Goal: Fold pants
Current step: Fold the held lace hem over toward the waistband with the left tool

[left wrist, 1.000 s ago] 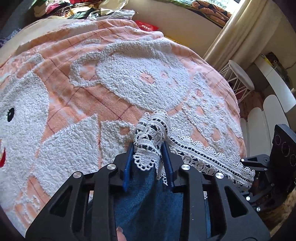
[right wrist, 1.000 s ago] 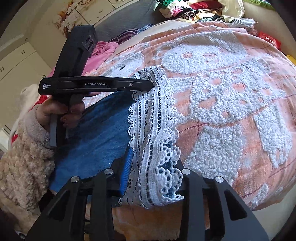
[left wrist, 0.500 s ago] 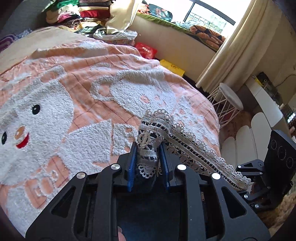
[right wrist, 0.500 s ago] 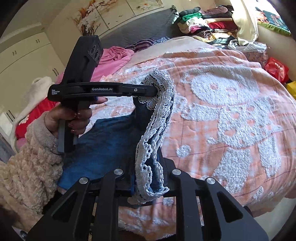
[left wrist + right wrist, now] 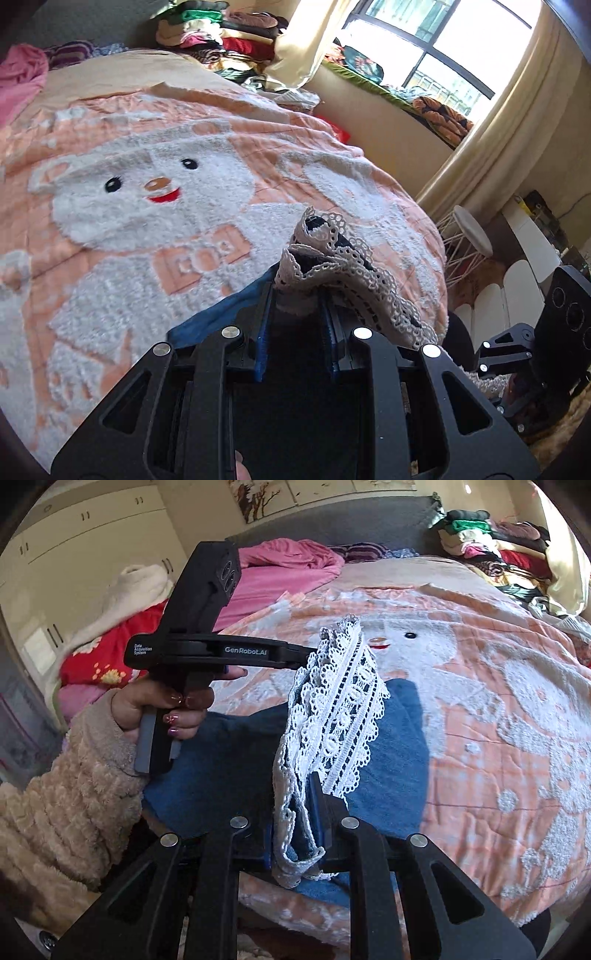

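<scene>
Blue denim pants (image 5: 236,760) with a white lace hem (image 5: 340,716) lie on an orange bedspread. Both grippers hold that hem lifted off the bed. My left gripper (image 5: 295,295) is shut on one end of the lace hem (image 5: 321,254), which bunches up above its blue pads. The same left gripper (image 5: 310,657) shows from the side in the right wrist view, held by a hand in a fluffy sleeve. My right gripper (image 5: 299,808) is shut on the other end of the lace hem, with denim hanging between its fingers. The pants' lower part trails on the bed beneath.
The orange bedspread (image 5: 110,229) with white bears covers the bed. Piled clothes (image 5: 229,33) sit at its far side, pink and red bedding (image 5: 280,568) at the head. A white wire stool (image 5: 469,236) and white chairs (image 5: 517,284) stand beside the bed's right edge.
Both grippers have lifted the lace hem off the bed and carried it across, toward the bed's head; the denim now folds over itself beneath. The grips have stayed shut.
</scene>
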Motion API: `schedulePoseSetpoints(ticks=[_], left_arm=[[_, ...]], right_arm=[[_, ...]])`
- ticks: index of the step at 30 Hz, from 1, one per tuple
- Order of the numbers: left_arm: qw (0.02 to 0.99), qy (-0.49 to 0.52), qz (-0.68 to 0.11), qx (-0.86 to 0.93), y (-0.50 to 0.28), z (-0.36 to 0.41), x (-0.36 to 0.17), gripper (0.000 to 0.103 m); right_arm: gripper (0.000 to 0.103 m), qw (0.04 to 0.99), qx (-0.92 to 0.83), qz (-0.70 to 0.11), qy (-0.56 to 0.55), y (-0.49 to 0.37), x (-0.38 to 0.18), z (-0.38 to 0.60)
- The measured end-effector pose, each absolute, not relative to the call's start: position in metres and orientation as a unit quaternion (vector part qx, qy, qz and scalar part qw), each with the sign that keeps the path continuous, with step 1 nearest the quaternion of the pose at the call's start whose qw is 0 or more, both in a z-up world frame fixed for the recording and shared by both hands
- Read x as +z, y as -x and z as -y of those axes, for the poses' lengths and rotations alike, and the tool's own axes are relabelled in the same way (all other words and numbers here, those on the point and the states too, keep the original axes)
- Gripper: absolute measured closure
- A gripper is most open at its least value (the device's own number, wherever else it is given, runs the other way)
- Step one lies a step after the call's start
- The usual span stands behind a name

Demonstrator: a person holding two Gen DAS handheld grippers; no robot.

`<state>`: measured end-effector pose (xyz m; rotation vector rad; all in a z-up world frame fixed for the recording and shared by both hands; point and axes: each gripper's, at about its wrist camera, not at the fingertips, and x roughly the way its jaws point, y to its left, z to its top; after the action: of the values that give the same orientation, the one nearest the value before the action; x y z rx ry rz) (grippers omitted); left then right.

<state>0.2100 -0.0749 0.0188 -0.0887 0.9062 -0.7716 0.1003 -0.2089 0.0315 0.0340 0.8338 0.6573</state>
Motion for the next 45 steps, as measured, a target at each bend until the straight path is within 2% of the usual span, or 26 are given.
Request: schedulePoseSetpoints(ticks=[7,11,19,27,29,30,32,34,35,37,39,45], left_arm=[[0.840,0.097,-0.448,-0.289,-0.200,0.010,-0.002,0.086],[0.834,0.151,-0.456,-0.270,-0.196,-0.020,-0.010,0.071],[0.809,0.215,-0.457,-0.302,-0.196,-0.022,-0.008,0.055],[0.807,0.164,-0.504,-0.261,-0.207,-0.001,-0.033,0.055],[0.814,0.137,-0.508,-0.247,-0.206,0.004,-0.035,0.069],[0.817,0.127,-0.508,-0.242,-0.206,0.006,-0.035,0.072],[0.821,0.116,-0.505,-0.240,-0.204,0.008,-0.033,0.077],[0.825,0.106,-0.502,-0.237,-0.202,0.009,-0.029,0.080],[0.826,0.104,-0.500,-0.236,-0.201,0.010,-0.027,0.082],[0.831,0.103,-0.492,-0.238,-0.201,0.010,-0.020,0.087],[0.836,0.108,-0.479,-0.245,-0.201,0.010,-0.010,0.090],[0.841,0.083,-0.486,-0.221,-0.207,0.013,-0.017,0.090]], right_arm=[[0.088,0.834,0.329,-0.440,0.037,-0.098,-0.007,0.149],[0.088,0.831,0.320,-0.450,0.067,-0.092,-0.030,0.135],[0.088,0.832,0.331,-0.437,0.082,-0.079,-0.028,0.122],[0.085,0.831,0.335,-0.437,0.077,-0.077,-0.044,0.107],[0.083,0.832,0.337,-0.434,0.075,-0.076,-0.043,0.108],[0.081,0.831,0.341,-0.433,0.073,-0.076,-0.042,0.108],[0.068,0.830,0.350,-0.429,0.067,-0.073,-0.039,0.112],[0.064,0.830,0.361,-0.421,0.063,-0.068,-0.032,0.117],[0.057,0.832,0.363,-0.415,0.060,-0.064,-0.027,0.120],[0.052,0.837,0.365,-0.405,0.050,-0.059,-0.019,0.129],[0.052,0.844,0.355,-0.399,0.046,-0.058,-0.012,0.140],[0.052,0.832,0.348,-0.429,0.046,-0.064,-0.027,0.143]])
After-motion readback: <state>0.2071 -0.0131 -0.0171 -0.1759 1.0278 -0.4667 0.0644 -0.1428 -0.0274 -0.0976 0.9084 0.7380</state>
